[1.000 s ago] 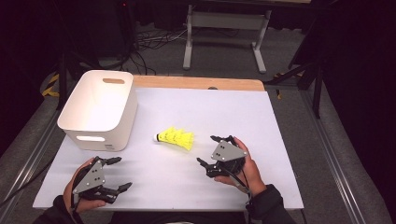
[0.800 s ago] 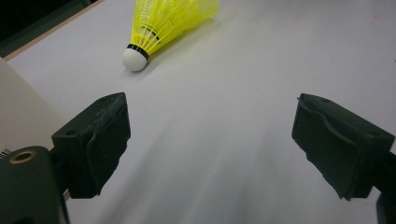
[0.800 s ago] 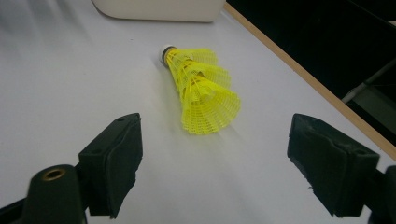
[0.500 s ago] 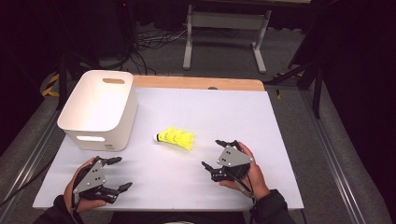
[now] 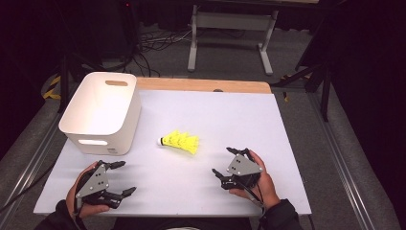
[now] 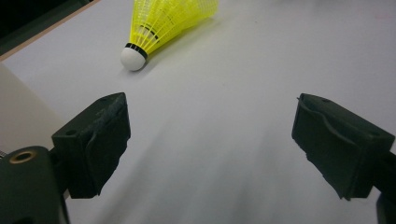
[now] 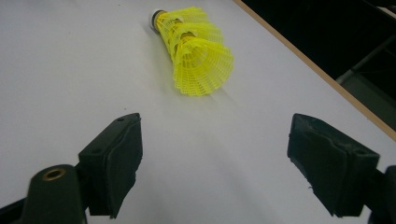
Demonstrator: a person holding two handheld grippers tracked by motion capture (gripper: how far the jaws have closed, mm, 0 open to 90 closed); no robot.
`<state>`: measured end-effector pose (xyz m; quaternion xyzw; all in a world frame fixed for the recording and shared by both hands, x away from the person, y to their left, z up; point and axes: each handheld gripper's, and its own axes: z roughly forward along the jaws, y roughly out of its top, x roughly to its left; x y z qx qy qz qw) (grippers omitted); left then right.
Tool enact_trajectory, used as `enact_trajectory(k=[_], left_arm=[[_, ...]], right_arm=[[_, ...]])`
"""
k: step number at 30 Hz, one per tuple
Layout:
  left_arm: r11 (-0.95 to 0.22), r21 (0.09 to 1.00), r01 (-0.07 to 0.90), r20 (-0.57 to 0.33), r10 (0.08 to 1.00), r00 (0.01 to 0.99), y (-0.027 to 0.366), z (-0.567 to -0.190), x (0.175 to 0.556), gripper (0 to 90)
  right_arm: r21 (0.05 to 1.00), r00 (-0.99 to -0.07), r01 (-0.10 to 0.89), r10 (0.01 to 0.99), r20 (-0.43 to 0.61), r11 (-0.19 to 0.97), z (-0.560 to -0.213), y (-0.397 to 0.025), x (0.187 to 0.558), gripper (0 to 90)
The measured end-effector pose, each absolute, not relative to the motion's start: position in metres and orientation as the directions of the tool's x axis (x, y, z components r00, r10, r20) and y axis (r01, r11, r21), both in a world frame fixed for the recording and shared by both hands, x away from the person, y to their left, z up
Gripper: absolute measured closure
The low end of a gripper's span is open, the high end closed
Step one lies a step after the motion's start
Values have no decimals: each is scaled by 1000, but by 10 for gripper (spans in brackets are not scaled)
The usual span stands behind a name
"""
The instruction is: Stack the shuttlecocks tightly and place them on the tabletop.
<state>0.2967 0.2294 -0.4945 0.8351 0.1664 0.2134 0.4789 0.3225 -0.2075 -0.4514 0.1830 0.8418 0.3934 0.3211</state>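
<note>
shuttlecock (image 5: 179,142) lain mid-tabletop, cork toward left edge | right gripper (image 5: 231,163) nearer, spread | left gripper (image 5: 119,178) spread, nothing held

Desk (image 5: 230,115): pale grey top, wooden strip along the far edge. Lying directly on it:
- Shuttlecocks (image 5: 180,142), yellow, nested, on their side, ahead of the right gripper (image 5: 231,163) and to its left; white cork end points away from it.
- Bin (image 5: 103,113), white, beyond the left gripper (image 5: 122,178).
</note>
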Motion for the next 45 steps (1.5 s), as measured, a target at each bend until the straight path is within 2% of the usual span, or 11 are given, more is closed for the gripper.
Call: enact_trajectory(k=[28,45], left_arm=[[-474,877,78,189,489,852,230,-494,298,121],[-463,884,68,198,502,842,233,-492,297,116]], right_arm=[[830,-709,118,631,-314,545,-475,-248,315,193],[833,-707,126,638,-306,539,-479,-252,320,181]])
